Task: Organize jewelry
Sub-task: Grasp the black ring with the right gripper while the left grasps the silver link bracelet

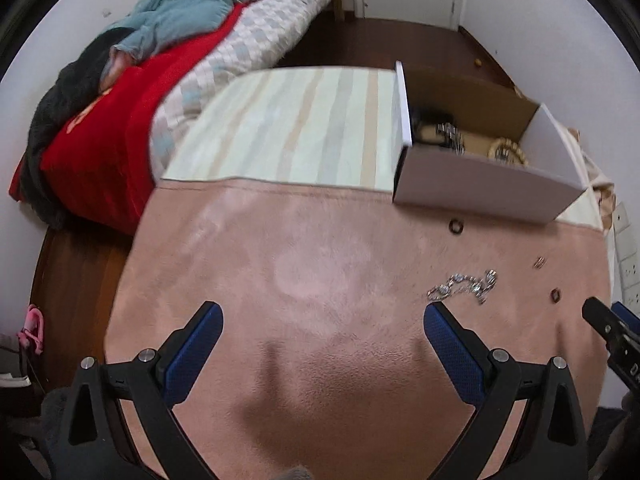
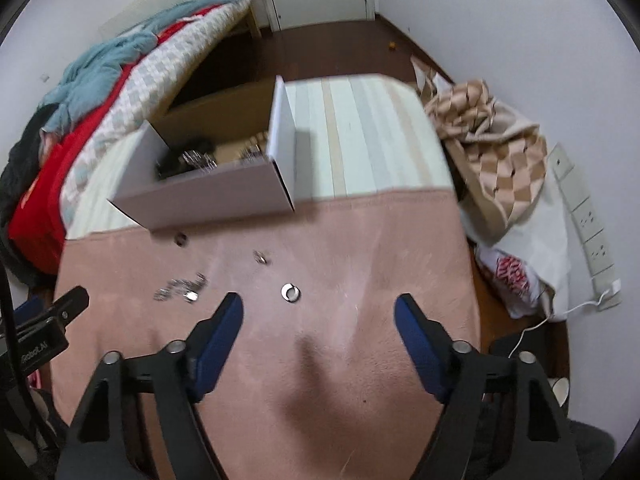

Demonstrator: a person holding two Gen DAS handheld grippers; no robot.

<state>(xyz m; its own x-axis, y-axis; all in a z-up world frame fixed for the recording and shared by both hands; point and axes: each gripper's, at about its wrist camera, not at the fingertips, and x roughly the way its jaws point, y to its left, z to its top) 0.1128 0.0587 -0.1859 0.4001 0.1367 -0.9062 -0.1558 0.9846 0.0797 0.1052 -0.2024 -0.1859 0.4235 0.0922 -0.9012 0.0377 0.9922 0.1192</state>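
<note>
A pink cloth [image 1: 328,280] [image 2: 360,248] covers the near part of the table. On it lie a silver crystal bracelet [image 1: 464,286] [image 2: 182,286], a dark ring [image 1: 456,226] [image 2: 181,239] near the box, a small ring [image 1: 539,263] [image 2: 262,257] and another ring [image 1: 555,295] [image 2: 291,292]. An open white box [image 1: 480,184] [image 2: 208,198] behind them holds more jewelry. My left gripper [image 1: 324,312] hangs open over bare cloth, the bracelet just beyond its right finger. My right gripper [image 2: 318,304] is open with nothing between its fingers, the nearest ring just ahead of it.
A striped mat [image 1: 288,128] [image 2: 360,136] lies behind the cloth. A bed with a red blanket [image 1: 100,136] and piled clothes stands to the left. A checked bag [image 2: 496,148] and a power strip [image 2: 588,232] sit to the right.
</note>
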